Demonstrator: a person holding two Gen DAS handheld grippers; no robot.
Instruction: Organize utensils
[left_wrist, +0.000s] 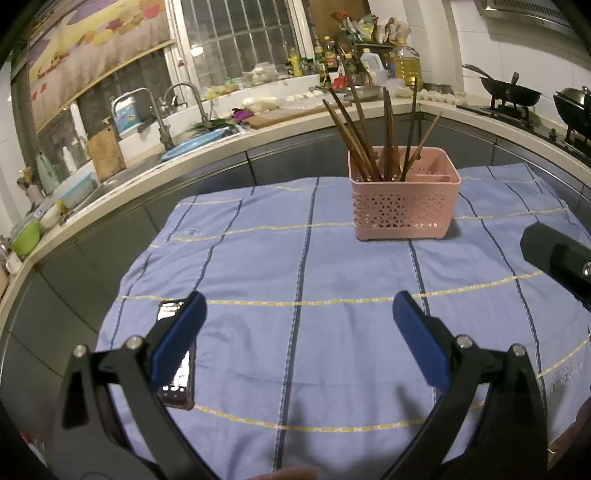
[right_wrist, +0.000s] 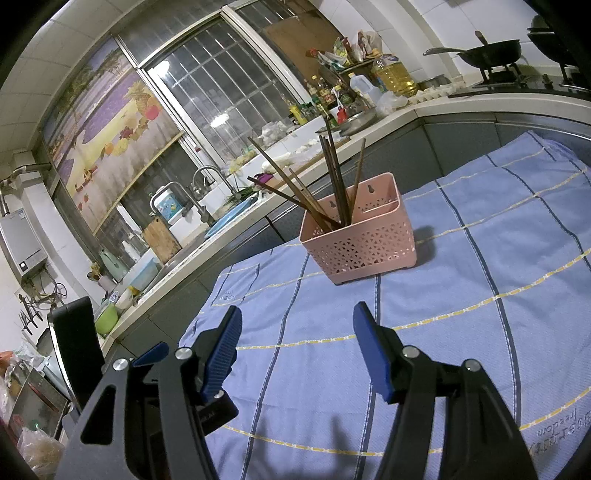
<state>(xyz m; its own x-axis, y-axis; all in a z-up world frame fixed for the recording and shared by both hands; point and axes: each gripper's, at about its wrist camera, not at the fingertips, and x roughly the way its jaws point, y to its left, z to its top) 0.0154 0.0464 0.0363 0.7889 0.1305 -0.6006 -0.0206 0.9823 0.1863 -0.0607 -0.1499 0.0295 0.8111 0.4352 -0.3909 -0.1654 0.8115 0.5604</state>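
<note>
We see the chopsticks (left_wrist: 373, 140) all standing in the pink basket (left_wrist: 404, 206), right of centre in the upper frame, on the blue cloth (left_wrist: 295, 266). Our left tongs (left_wrist: 299, 325) and right tongs (right_wrist: 297, 350) hang spread and empty. No loose utensils show; the sorting looks finished.

Blue cloth (left_wrist: 332, 277) lies bare in the middle; pink basket (left_wrist: 404, 206) of upright chopsticks (left_wrist: 369, 140) blocks the far side, phone (left_wrist: 181, 384) near left.
</note>
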